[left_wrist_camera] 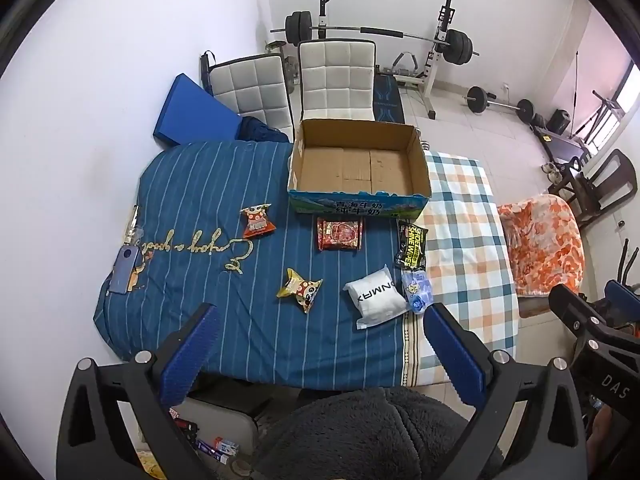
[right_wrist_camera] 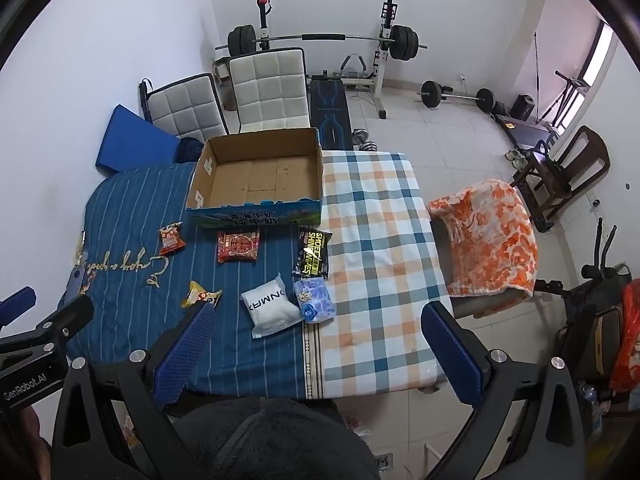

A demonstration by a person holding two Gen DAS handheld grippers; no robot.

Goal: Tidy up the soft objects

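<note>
An empty cardboard box (left_wrist_camera: 360, 166) (right_wrist_camera: 260, 176) stands at the far side of the cloth-covered table. Before it lie soft packets: an orange-red snack (left_wrist_camera: 257, 222) (right_wrist_camera: 171, 239), a red packet (left_wrist_camera: 339, 233) (right_wrist_camera: 238, 245), a black wipes pack (left_wrist_camera: 412, 245) (right_wrist_camera: 313, 254), a yellow snack (left_wrist_camera: 301, 289) (right_wrist_camera: 200, 294), a white pouch (left_wrist_camera: 378, 297) (right_wrist_camera: 270, 306) and a blue packet (left_wrist_camera: 418, 292) (right_wrist_camera: 315, 294). My left gripper (left_wrist_camera: 320, 322) is open and empty above the table's near edge. My right gripper (right_wrist_camera: 318, 320) is open and empty, right of the left one.
A phone (left_wrist_camera: 125, 264) lies at the table's left edge. White chairs (left_wrist_camera: 338, 80) and a blue pad (left_wrist_camera: 196, 114) stand behind the table. A chair with an orange blanket (right_wrist_camera: 492, 236) stands to the right. Weights (right_wrist_camera: 456, 96) lie on the floor beyond.
</note>
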